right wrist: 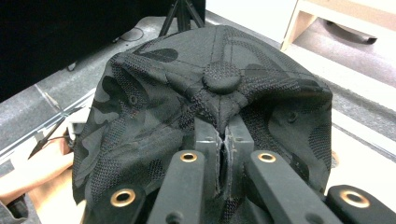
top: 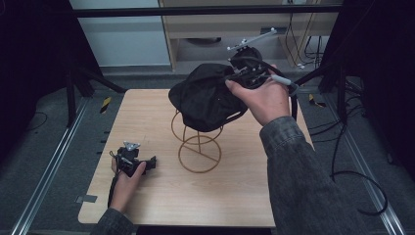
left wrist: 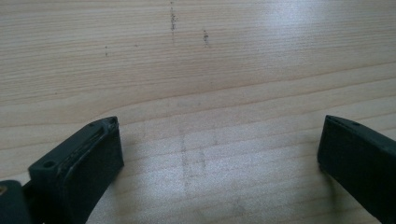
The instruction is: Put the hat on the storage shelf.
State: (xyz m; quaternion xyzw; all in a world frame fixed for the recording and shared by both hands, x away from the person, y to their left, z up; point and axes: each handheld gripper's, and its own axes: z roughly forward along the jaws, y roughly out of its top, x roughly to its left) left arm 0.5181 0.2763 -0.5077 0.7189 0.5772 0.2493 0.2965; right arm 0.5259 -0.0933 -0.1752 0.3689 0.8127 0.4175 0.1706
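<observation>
A: Where was the cap [right wrist: 205, 121]?

B: Pinched by its crown in my right hand-held gripper [right wrist: 225, 140], jaws nearly closed on the fabric, draped over the wire stand [top: 198, 142] just below. The left hand-held gripper [left wrist: 219, 154] rested wide open, empty, on the tabletop [left wrist: 233, 60].

A: Next?

B: Probably settling it down squarely, then letting go.
</observation>
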